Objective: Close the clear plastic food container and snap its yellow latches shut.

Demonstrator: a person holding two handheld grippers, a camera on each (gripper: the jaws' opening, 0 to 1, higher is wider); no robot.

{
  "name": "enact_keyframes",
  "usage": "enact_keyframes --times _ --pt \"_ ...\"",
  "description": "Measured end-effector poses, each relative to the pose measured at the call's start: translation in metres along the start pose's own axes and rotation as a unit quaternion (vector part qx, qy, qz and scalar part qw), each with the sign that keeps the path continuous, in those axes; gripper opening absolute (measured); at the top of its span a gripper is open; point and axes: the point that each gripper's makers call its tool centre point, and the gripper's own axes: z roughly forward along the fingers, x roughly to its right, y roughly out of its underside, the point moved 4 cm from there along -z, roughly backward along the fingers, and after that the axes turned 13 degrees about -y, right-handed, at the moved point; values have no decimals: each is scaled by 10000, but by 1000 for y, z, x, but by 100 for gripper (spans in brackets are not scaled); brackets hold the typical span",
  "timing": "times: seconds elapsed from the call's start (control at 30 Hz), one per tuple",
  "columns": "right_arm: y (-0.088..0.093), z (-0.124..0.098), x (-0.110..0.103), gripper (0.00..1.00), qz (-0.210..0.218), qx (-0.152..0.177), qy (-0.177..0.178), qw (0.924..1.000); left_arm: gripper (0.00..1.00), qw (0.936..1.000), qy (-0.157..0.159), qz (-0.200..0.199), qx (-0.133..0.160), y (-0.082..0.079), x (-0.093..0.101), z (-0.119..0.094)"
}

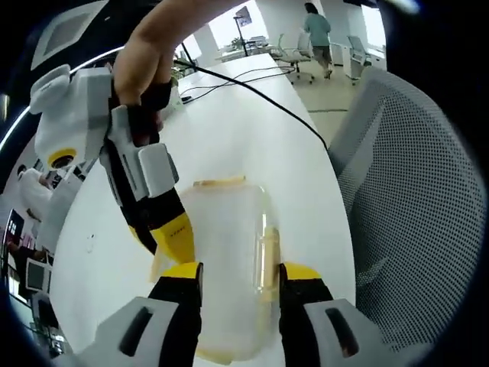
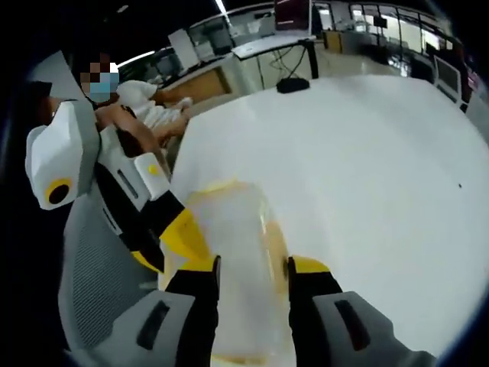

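Sitting near one edge of the white worktop (image 1: 252,138), one clear container (image 1: 229,252) with yellow latches (image 1: 219,183) lies between both grippers. Left gripper (image 1: 240,281) and right gripper (image 2: 252,275) fingers each stand parted astride it, gripping nothing.
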Motion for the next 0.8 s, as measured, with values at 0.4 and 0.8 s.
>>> enact_keyframes --times 0.4,0.8 --pt "0 2 2 32 167 -168 -240 9994 33 9999 -107 -21 52 1 0 1" --pt "2 8 3 28 271 -472 -546 9970 28 9998 -183 -44 4 2 -1 3"
